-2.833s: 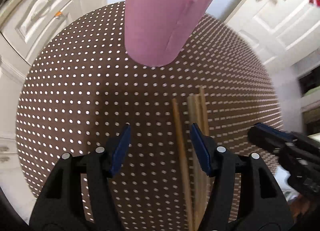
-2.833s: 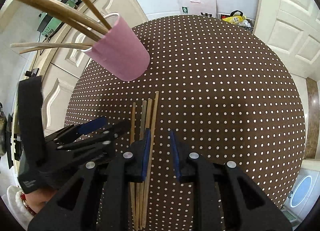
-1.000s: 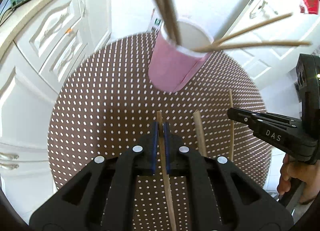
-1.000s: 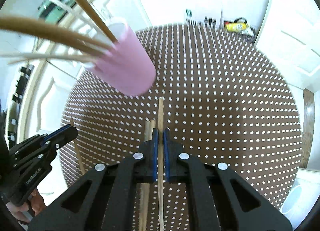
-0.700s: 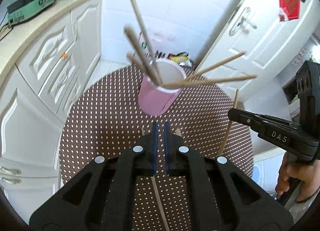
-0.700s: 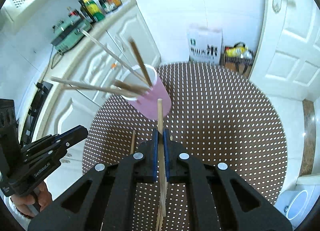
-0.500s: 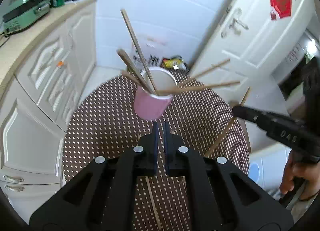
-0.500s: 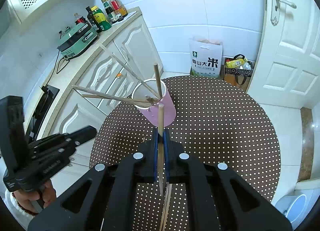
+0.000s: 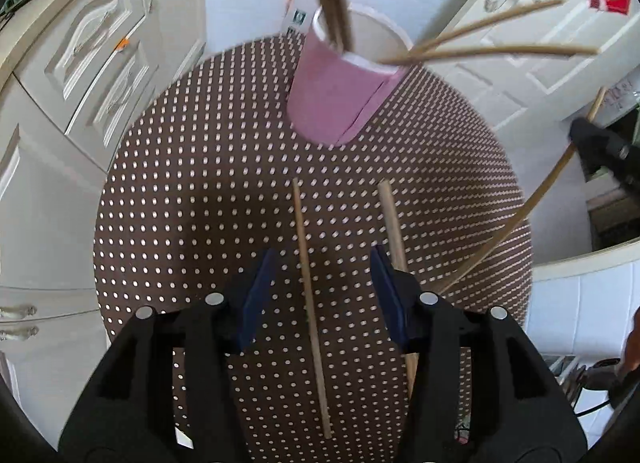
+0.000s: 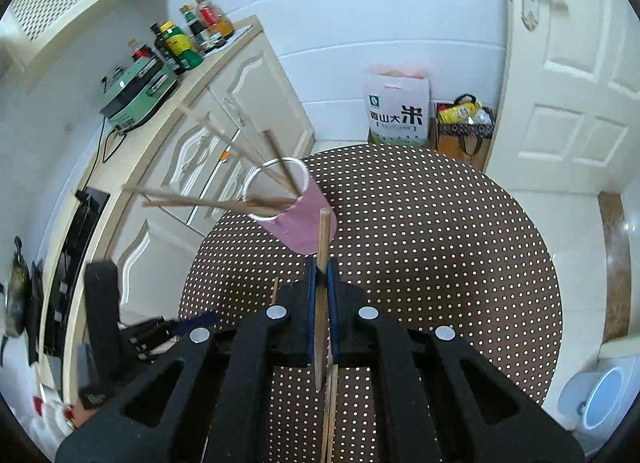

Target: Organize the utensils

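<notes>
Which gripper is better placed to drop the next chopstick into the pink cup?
Right. The right gripper is shut on a chopstick lifted off the table near the pink cup. The left gripper is open and low over a thin chopstick lying on the table.

Round table (image 9: 168, 191) covered in brown cloth with white polka dots. Pink cup (image 9: 340, 91) standing upright on the far part of the top, several chopsticks fanning out of its white rim. Nearer than the pink cup, two chopsticks lying flat on the cloth, apart from each other and roughly parallel, both pointing toward the cup: thin chopstick (image 9: 310, 299) to the left, thicker chopstick (image 9: 394, 235) to the right. From the right wrist view, same table (image 10: 460, 247), cup (image 10: 296, 219) at its far left edge.
</notes>
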The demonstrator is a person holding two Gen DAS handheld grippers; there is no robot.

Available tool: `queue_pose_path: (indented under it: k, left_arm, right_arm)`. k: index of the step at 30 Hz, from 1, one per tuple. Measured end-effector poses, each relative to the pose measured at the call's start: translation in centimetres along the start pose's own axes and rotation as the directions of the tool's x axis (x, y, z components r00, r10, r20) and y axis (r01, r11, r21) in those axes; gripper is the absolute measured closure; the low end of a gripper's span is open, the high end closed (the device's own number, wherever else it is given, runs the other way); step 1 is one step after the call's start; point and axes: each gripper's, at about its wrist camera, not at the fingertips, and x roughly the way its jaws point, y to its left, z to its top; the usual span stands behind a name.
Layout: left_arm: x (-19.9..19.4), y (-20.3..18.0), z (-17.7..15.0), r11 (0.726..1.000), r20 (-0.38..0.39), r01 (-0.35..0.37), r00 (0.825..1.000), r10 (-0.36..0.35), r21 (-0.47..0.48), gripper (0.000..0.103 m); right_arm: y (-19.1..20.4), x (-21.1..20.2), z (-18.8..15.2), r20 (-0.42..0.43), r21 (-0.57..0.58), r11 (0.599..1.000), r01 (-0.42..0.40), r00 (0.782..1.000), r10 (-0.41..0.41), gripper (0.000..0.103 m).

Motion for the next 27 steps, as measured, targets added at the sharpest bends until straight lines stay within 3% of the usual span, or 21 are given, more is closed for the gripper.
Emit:
queue_pose_path:
  k: [4,8,14,18,21,22,27]
  left_arm:
    - [2.8,0.1,0.2,0.999,-0.06,-0.034,0.998,0.034,-0.003,0.053]
    - [5.4,0.1,1.0,0.998,-0.102,-0.07,0.992,0.069,-0.002,0.068]
    - [8.1,-0.2,2.0,0.993,-0.138,-0.118,0.983,0.12,0.017,0.076]
    - [8.3,-0.6,2.6,0.989,-0.13,-0.143,0.981,0.146,0.032,0.077]
    - [8.5,-0.8,3.0,0.983,-0.118,-0.177,0.976,0.181,0.043,0.091]
    - [8.4,-0.6,3.1,0.984,-0.116,-0.172,0.978,0.175,0.033,0.096]
    - [7.7,0.3,3.5,0.991,-0.098,-0.132,0.986,0.133,0.013,0.098]
  right_arm:
    - [-1.6,1.5,0.9,-0.033,0.038,0.999,-0.006,0.999,0.007,0.098]
    - [-3.2,4.0,1.4,-0.1,0.078,0.997,-0.03,0.994,0.038,0.098]
    - [-4.3,7.2,1.3,-0.184,0.098,0.994,-0.056,0.98,0.074,0.098]
    - [-4.5,8.1,1.4,-0.205,0.103,0.992,-0.069,0.975,0.089,0.098]
    - [-4.4,8.4,1.4,-0.212,0.103,0.992,-0.076,0.973,0.096,0.098]
    - [-4.3,8.4,1.4,-0.212,0.103,0.992,-0.078,0.972,0.099,0.098]
    - [-4.2,8.1,1.5,-0.204,0.106,0.991,-0.081,0.974,0.102,0.099]
